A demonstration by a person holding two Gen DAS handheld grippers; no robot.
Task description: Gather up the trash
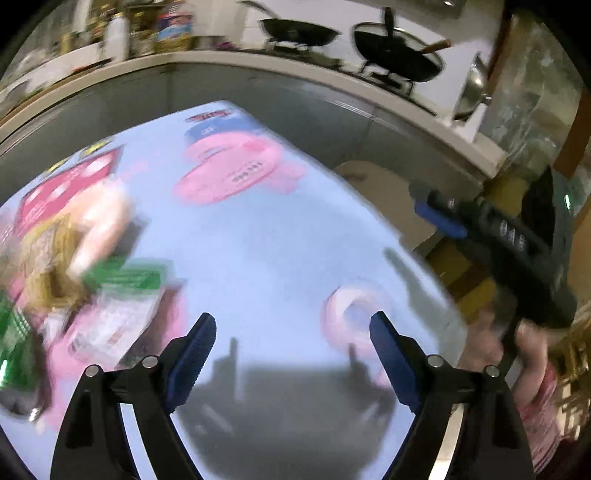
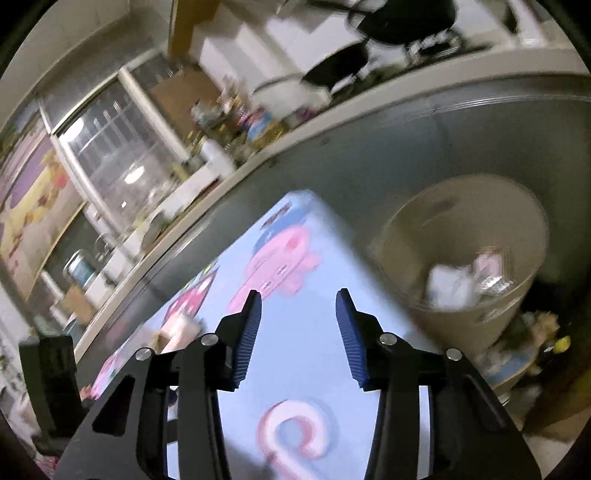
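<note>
A blurred heap of trash lies on the left of the light-blue cartoon-print table (image 1: 280, 251): a green packet (image 1: 129, 277), a white printed wrapper (image 1: 110, 328) and a crumpled brown piece (image 1: 48, 266). My left gripper (image 1: 291, 317) hovers open over bare tabletop to the right of the heap, nothing between its blue pads. My right gripper (image 2: 299, 293) is open and empty above the table; in the left wrist view the right gripper (image 1: 430, 208) reaches in from the right. A beige bin (image 2: 406, 236) beside the table's far right corner holds white and clear wrappers (image 2: 450, 284).
A grey cabinet front (image 1: 295, 96) and pale counter run behind the table, with black woks (image 1: 299, 31) on a stove. A person's hand (image 1: 532, 339) in a pink patterned sleeve holds the right gripper. Clutter and bottles (image 2: 236, 122) crowd the counter; toys (image 2: 543, 332) lie by the bin.
</note>
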